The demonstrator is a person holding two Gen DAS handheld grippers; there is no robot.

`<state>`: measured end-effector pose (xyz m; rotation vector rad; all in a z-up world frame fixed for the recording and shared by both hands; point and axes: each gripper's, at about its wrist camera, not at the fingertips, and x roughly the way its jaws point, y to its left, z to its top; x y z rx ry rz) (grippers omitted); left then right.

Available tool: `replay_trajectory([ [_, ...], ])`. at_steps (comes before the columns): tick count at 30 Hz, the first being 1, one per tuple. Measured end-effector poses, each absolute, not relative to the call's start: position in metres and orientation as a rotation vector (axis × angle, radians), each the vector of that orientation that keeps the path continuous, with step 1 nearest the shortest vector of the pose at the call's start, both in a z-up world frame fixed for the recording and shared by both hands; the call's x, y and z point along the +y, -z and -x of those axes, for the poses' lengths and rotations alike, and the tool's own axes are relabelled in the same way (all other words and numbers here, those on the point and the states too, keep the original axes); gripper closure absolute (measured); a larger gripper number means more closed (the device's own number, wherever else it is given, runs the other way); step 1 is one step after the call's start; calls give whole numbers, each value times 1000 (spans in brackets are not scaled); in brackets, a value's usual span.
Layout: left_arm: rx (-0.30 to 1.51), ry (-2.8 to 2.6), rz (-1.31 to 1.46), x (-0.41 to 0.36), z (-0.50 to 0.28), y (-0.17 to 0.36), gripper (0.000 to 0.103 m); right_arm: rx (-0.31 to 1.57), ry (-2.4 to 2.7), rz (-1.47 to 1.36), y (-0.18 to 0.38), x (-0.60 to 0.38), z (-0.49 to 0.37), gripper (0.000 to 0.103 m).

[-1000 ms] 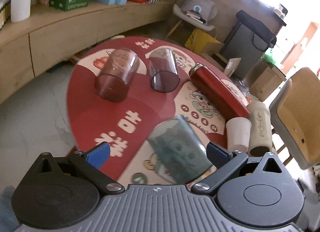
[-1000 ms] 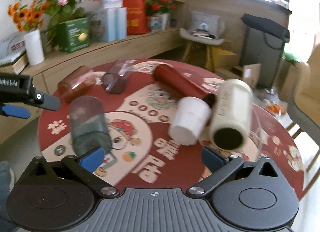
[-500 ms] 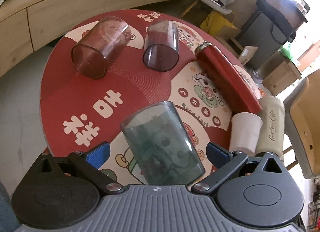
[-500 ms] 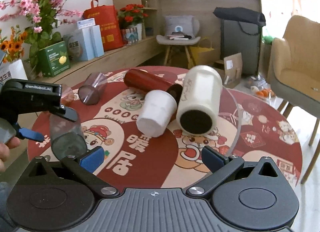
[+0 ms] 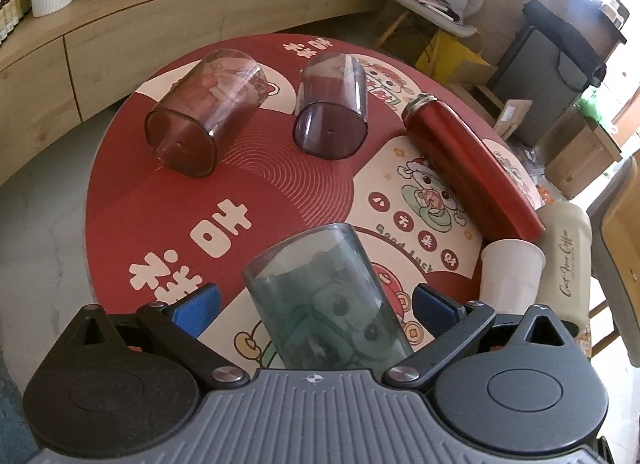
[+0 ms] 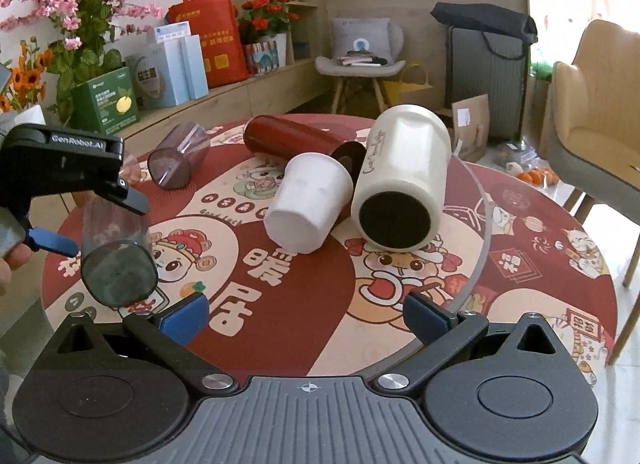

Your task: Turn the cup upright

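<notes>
A clear grey-green cup (image 5: 324, 296) lies on its side at the near edge of the round red table (image 5: 256, 184). My left gripper (image 5: 316, 300) is open, with one blue pad on each side of the cup and a gap to each. In the right wrist view the same cup (image 6: 116, 260) shows at the left with the left gripper's fingers (image 6: 52, 240) around it. My right gripper (image 6: 306, 316) is open and empty above the table's front edge.
A brown clear cup (image 5: 204, 108), a purple clear cup (image 5: 332, 104), a red flask (image 5: 468, 164), a white paper cup (image 5: 508, 276) and a beige tumbler (image 5: 568, 260) all lie on their sides. A wooden shelf (image 5: 120, 36) and a chair (image 6: 592, 112) stand around.
My left gripper has come down and in over the green cup, which now sits between its open fingers. The right gripper has pulled back and steadied.
</notes>
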<state>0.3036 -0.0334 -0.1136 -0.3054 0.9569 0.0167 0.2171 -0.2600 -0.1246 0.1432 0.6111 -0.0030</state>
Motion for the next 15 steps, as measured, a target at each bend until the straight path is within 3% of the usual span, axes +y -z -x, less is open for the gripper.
replay_trajectory([
  [12, 977, -44, 271, -33, -313, 117, 2, 603, -20, -145, 122, -257, -218, 0],
  [15, 977, -34, 287, -31, -313, 119, 8, 604, -22, -151, 123, -258, -218, 0],
])
